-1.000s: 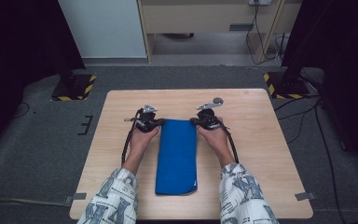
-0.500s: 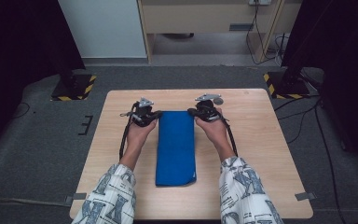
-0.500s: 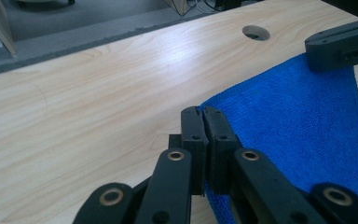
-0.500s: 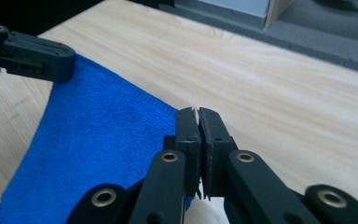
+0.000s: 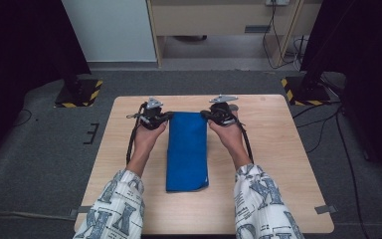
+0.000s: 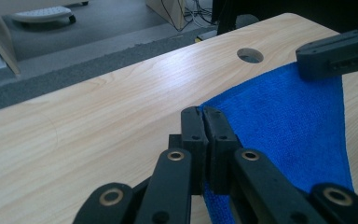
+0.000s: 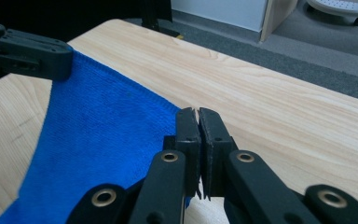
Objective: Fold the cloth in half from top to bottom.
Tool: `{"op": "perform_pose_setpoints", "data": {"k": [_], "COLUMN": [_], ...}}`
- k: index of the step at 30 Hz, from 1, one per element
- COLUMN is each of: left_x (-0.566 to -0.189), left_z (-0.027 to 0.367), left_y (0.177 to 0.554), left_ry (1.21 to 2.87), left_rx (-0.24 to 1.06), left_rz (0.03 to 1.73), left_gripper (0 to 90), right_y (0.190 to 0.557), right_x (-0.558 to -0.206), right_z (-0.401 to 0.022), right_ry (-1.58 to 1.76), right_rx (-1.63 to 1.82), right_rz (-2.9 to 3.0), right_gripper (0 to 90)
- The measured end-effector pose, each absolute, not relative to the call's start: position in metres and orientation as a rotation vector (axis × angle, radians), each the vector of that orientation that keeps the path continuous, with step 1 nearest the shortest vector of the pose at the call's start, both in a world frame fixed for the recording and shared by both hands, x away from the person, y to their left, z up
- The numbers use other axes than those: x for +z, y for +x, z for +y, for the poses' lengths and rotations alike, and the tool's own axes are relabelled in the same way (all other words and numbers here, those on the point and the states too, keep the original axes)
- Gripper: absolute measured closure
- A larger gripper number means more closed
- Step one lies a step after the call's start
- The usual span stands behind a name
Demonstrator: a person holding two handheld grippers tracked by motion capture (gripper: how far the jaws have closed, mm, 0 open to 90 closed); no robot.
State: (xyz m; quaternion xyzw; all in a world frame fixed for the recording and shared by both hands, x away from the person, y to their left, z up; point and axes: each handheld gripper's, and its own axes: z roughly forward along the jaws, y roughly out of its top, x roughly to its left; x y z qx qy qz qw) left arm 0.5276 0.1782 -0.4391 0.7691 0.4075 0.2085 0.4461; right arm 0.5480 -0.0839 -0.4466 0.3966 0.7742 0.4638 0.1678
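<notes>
Both tongs are clamped on the far corners of the blue towel: left gripper, right gripper. Next, I think, fold it toward the bottom of the frame.

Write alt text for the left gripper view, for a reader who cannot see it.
The left gripper is shut on the near corner of a blue cloth and holds it just above a light wooden table. The right gripper pinches the cloth's other corner at the upper right, near a round hole in the tabletop.
</notes>
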Motion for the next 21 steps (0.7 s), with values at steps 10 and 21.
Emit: {"op": "perform_pose_setpoints", "data": {"k": [10,21], "left_x": [-0.433,-0.429], "left_z": [0.175,0.179], "left_y": [0.527,0.524], "left_ry": [1.893,1.895], "left_rx": [0.528,0.54], "left_rz": [1.005,1.0], "left_gripper": [87.8,87.8], "right_y": [0.548,0.546], "right_x": [-0.438,-0.431], "right_z": [-0.089,-0.084], "right_ry": [1.13,1.099], "right_rx": [1.326,1.345], "right_rz": [2.179,2.175], "right_gripper": [87.8,87.7]}}
